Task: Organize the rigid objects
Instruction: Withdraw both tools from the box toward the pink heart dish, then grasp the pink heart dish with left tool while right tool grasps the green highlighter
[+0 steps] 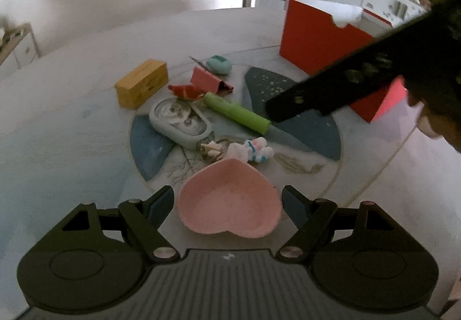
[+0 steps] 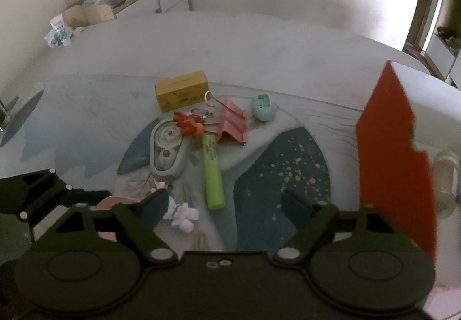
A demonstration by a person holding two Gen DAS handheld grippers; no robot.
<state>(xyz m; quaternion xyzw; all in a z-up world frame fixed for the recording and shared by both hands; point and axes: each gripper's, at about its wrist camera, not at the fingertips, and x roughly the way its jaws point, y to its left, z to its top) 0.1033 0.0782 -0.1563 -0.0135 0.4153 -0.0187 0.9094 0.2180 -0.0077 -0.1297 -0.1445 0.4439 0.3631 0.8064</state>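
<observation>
The left tool [image 1: 229, 199] sits low over the bench [image 1: 72, 124], its jaws spread on either side of the pink heart-shaped dish [image 1: 229, 209], flanking its rim without pressing it. That looks like a line-up for lifting the dish, or steadying it as a catch-all. The dish is shallow with a matte, slightly grainy surface.

The right tool [image 2: 227, 201] hangs open and empty over the dark speckled patch of the cover, angled toward the green marker [image 2: 212, 173], probably its next pick. The marker is a smooth plastic cylinder lying just beyond the small white figurine [image 2: 183, 214].

Farther out, the clutter is bunched mid-bench: a rounded grey tape dispenser [image 2: 167, 152], a folded pink clip [image 2: 232, 126], a red toy [image 2: 188, 124], a yellow block [image 2: 181, 89] and a teal egg-shaped case [image 2: 264, 106]. At far right stands the red box [image 1: 319, 40], open-topped, seemingly the bin for these hard pieces.
</observation>
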